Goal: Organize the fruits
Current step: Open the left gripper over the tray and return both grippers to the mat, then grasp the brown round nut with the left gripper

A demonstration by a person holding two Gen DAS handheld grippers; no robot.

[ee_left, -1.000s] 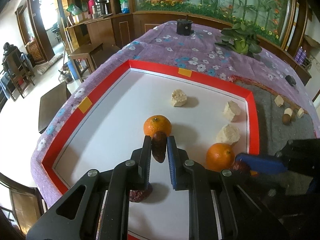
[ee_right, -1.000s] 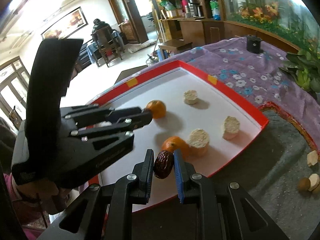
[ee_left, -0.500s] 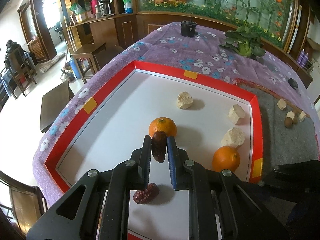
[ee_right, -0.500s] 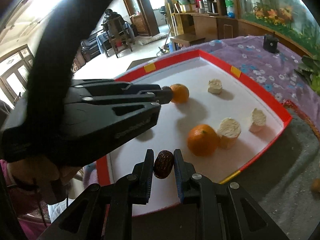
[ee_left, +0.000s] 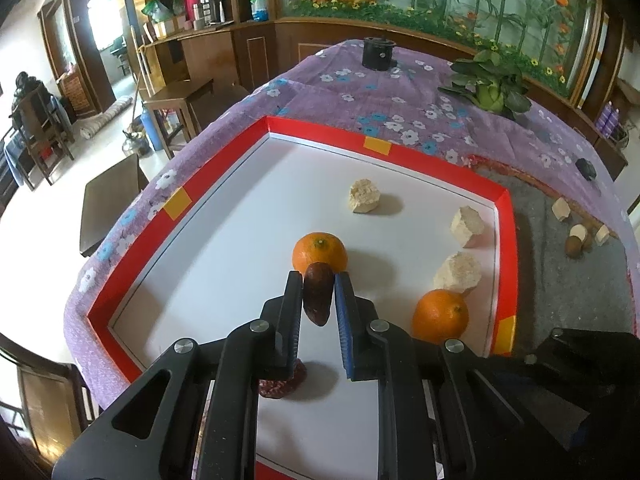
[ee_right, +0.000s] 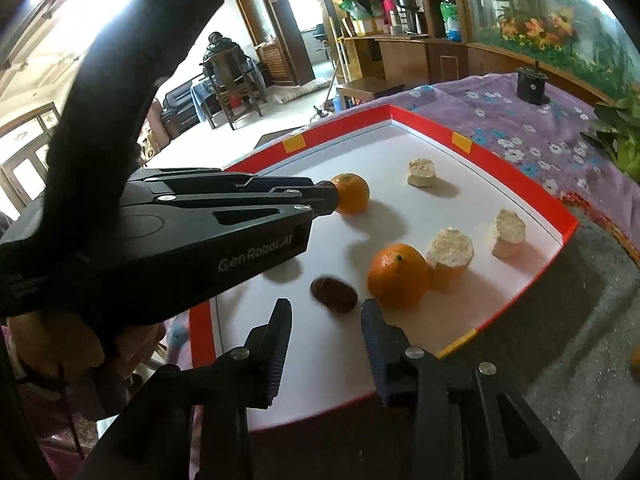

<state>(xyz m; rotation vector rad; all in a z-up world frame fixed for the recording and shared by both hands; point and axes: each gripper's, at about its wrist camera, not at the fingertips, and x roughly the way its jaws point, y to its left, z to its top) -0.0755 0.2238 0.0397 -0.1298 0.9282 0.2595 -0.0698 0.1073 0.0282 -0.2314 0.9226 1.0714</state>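
Observation:
My left gripper (ee_left: 317, 280) is shut on a dark red date (ee_left: 317, 299) and holds it above the white tray (ee_left: 224, 216), just in front of an orange (ee_left: 319, 251). A second date (ee_left: 280, 385) lies on the tray below its fingers. My right gripper (ee_right: 326, 306) is open and empty at the tray's near edge, with that second date (ee_right: 334, 294) lying on the tray just ahead of its fingertips. A second orange (ee_right: 397, 275) sits next to it on the right. The left gripper (ee_right: 320, 200) shows in the right wrist view beside the far orange (ee_right: 351, 193).
Three pale yellow chunks (ee_left: 363, 197) (ee_left: 466, 220) (ee_left: 457, 273) lie on the tray, which has a red rim (ee_left: 507, 264). More small pieces (ee_left: 576, 240) lie on the grey mat to the right. A leafy vegetable (ee_left: 490, 92) and a black cylinder (ee_left: 378, 54) sit on the purple flowered cloth.
My right gripper has opened and let go of its date, which now lies on the tray beside the near orange. The left gripper still holds its date in about the same place.

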